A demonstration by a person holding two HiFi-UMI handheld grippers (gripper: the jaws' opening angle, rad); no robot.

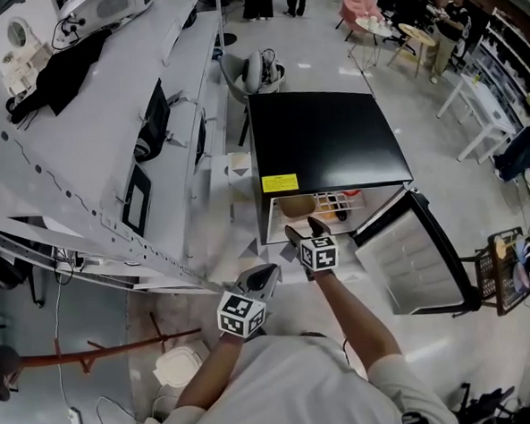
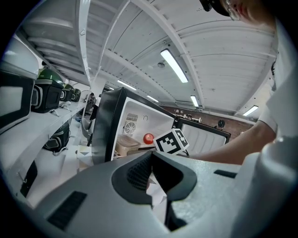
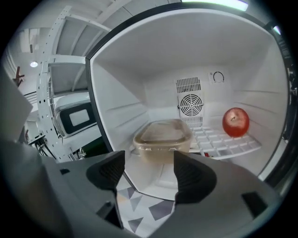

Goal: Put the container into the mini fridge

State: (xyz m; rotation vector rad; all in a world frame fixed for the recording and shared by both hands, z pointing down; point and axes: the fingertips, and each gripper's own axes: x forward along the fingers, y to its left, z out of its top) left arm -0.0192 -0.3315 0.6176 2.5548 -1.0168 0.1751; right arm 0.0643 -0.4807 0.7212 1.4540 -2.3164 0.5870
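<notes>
The black mini fridge stands with its door swung open to the right. A clear lidded container with pale contents sits on the left of the fridge's white floor. It also shows in the head view and in the left gripper view. A red apple rests on the wire shelf to its right. My right gripper is open and empty just outside the fridge mouth, facing the container. My left gripper hangs back to the lower left, its fingertips meeting with nothing held.
A long white workbench runs along the left, close to the fridge's side. A grey chair stands behind the fridge. The open door blocks the right side. Triangle-patterned floor tiles lie before the fridge. A red stand base is at lower left.
</notes>
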